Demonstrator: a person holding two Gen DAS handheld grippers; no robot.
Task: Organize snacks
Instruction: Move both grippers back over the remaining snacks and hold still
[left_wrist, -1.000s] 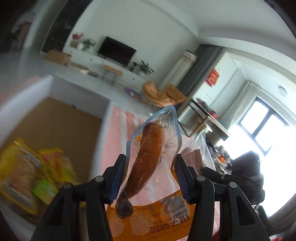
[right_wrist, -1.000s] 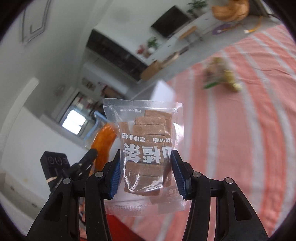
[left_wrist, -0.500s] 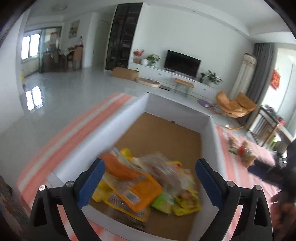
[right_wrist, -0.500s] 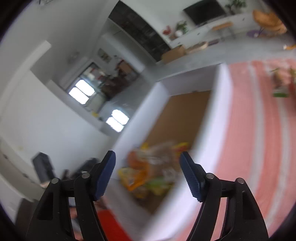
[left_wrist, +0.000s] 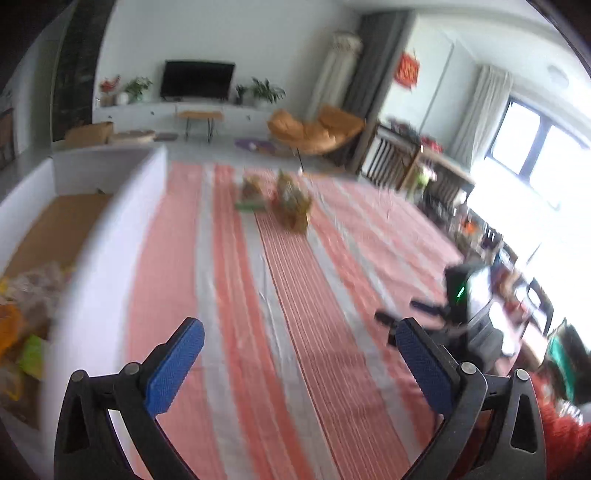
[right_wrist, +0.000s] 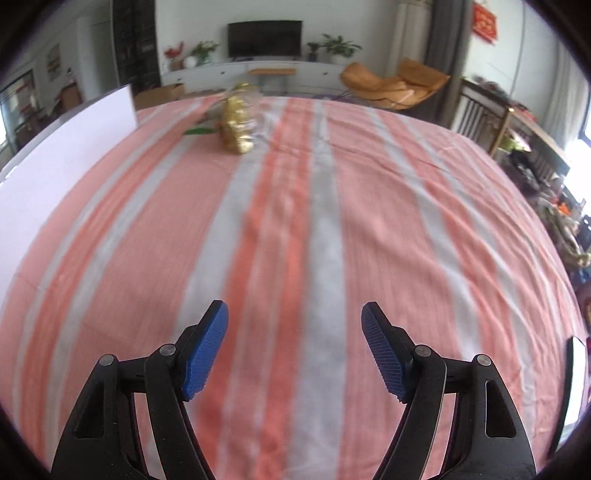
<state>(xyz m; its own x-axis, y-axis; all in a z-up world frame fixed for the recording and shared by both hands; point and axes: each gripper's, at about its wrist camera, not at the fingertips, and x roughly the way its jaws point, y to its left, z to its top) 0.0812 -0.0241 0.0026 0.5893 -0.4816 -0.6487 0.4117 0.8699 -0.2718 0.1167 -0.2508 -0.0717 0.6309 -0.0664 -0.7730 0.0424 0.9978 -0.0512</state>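
Snack packets (left_wrist: 26, 332) in box (left_wrist: 110, 258) blurred, cut by left edge; far snacks (left_wrist: 291, 203) smeared.

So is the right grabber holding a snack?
No, the right gripper is open, with only the striped tablecloth showing between its blue pads.

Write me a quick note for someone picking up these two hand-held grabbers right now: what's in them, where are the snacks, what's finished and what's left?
Left gripper: jaws opening wide, nothing between them.
Right gripper: open, empty.
White box, left of the striped cloth: several snack packs already lie inside.
Left: a small cluster of loose snacks at the cloth's far end; the gold bag is the clearest, the rest are blurred.
Probable next move: reach forward for those and carry them to the box.
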